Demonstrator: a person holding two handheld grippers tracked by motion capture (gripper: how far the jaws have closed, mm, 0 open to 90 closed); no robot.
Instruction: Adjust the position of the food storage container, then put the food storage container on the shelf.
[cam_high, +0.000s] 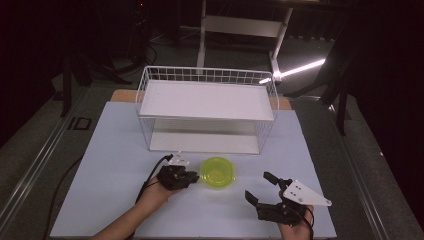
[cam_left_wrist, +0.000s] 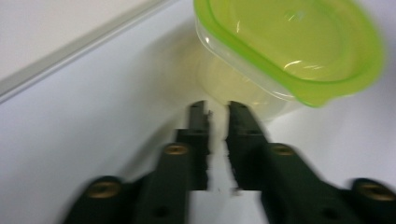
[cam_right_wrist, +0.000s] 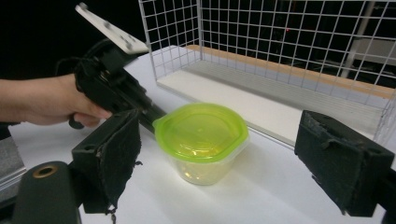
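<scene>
A clear tub with a lime-green lid (cam_high: 217, 172) stands on the white table top, in front of the wire rack. My left gripper (cam_high: 194, 176) lies just left of the tub, pointing at its side. In the left gripper view its jaws (cam_left_wrist: 217, 111) stand a narrow gap apart with nothing between them, and the tub (cam_left_wrist: 289, 42) sits just beyond the tips. My right gripper (cam_high: 258, 185) rests near the front right edge, wide open and aimed at the tub. In the right gripper view the tub (cam_right_wrist: 201, 133) stands ahead between the two pads (cam_right_wrist: 112, 154), untouched.
A white wire rack (cam_high: 207, 100) with an upper shelf and a lower board stands behind the tub; its mesh (cam_right_wrist: 280, 42) rises just past the tub. The white table top (cam_high: 115, 160) ends at grey rails on both sides. A cable trails from the left gripper.
</scene>
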